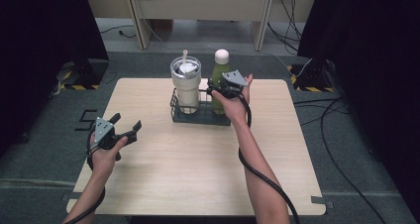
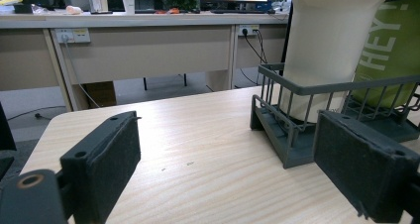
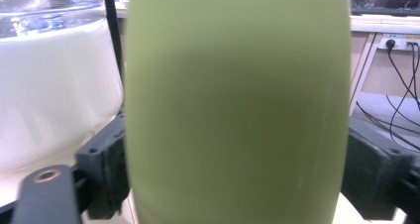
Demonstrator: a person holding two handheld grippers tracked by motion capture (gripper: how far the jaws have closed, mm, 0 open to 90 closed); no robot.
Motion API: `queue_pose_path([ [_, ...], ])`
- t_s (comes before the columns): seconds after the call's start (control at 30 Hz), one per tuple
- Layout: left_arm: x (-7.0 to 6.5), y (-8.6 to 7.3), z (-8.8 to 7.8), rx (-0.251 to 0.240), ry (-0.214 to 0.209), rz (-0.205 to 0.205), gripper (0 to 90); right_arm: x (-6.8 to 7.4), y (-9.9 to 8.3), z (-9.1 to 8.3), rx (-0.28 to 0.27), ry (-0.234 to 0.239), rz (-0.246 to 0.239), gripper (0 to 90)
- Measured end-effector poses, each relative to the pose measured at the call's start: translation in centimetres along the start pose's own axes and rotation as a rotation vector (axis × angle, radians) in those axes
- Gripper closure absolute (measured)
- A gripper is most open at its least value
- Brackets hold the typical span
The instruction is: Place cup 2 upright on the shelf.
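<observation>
Near left, our left gripper (image 1: 126, 127) hovers over the table (image 1: 198, 159), jaws wide apart and empty. Farther off, our right gripper (image 1: 214, 91) has its jaws either side of the green bottle (image 3: 237, 105) standing in the wire basket (image 2: 297, 149), right of the white tumbler (image 1: 186, 87); whether the pads press, we cannot tell. We judge the bottle smooth, rigid and weighty: mid-body is the safest hold.

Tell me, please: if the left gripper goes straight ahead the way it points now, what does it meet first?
Probably the dark wire basket, at its near corner. The left gripper is open with bare table between its jaws. In its own view the basket, holding the cream tumbler, lies ahead, slightly right of centre; depth is unclear.
</observation>
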State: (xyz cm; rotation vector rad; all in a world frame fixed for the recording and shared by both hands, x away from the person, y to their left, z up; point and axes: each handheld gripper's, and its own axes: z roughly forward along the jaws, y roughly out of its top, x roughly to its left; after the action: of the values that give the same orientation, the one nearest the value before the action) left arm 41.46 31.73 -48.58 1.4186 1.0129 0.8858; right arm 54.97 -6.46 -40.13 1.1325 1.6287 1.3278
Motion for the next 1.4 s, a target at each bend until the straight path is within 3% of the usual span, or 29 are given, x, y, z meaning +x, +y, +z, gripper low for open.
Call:
queue_pose_path([
  [0.73, 0.0, 0.1, -0.1, -0.003, 0.003, 0.001, 10.6, -0.3, -0.1, -2.0, -0.001, -0.007, -0.013, 9.0],
  [1.4, 0.0, 0.1, -0.2, 0.001, 0.006, 0.003, 10.8, -1.0, -1.3, -6.0, 0.005, 0.008, -0.018, 12.2],
])
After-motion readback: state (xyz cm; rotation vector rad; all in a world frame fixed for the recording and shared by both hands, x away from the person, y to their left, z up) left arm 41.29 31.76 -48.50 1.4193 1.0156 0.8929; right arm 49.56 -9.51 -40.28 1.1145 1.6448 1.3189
